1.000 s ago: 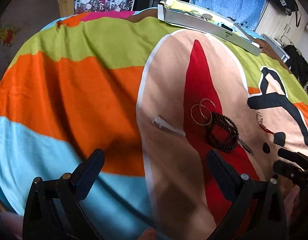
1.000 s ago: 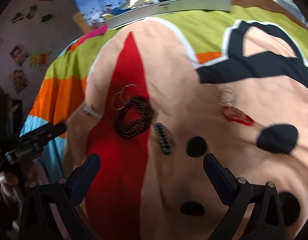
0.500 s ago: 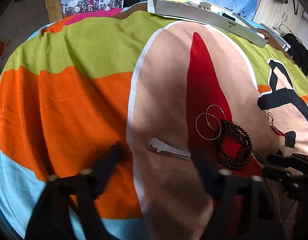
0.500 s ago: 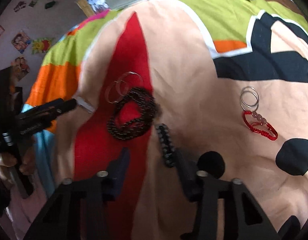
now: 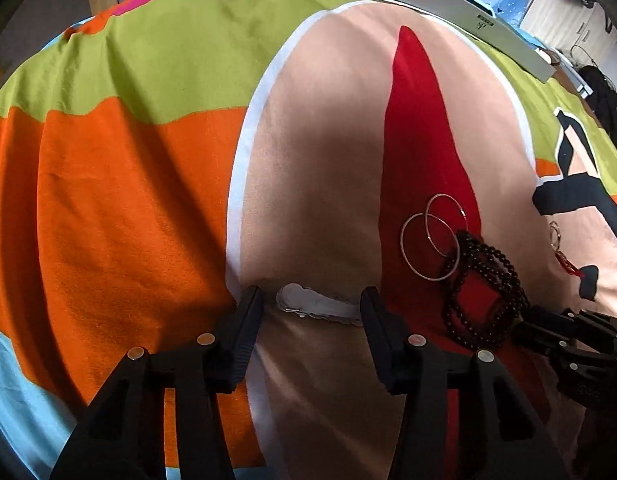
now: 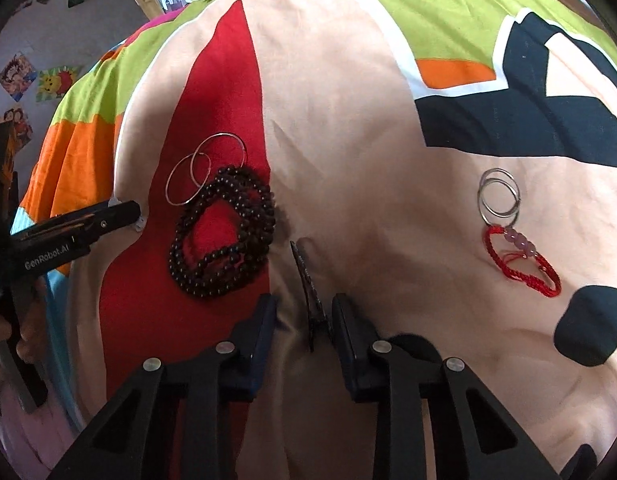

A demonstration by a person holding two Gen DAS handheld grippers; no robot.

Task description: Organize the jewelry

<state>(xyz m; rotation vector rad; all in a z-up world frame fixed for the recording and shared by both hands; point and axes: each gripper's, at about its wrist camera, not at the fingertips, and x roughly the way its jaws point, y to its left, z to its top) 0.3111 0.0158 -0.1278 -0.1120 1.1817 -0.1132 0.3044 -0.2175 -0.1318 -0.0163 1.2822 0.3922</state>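
L hand-held gripper (image 5: 311,304) spread astride white clip (image 5: 316,309); R hand-held gripper (image 6: 304,312) spread, straddling black clip (image 6: 310,292) on bed (image 6: 348,120), lined up for pinch.

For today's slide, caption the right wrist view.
Right claw open astride a black hair clip, beside dark beads on a colourful blanket.

A silver scalloped hair clip (image 5: 316,307) lies on the bed (image 5: 128,208) between the left gripper (image 5: 311,307) fingers; two thin wire hoops (image 5: 434,236) and a dark beaded bracelet (image 5: 484,294) lie to its right.
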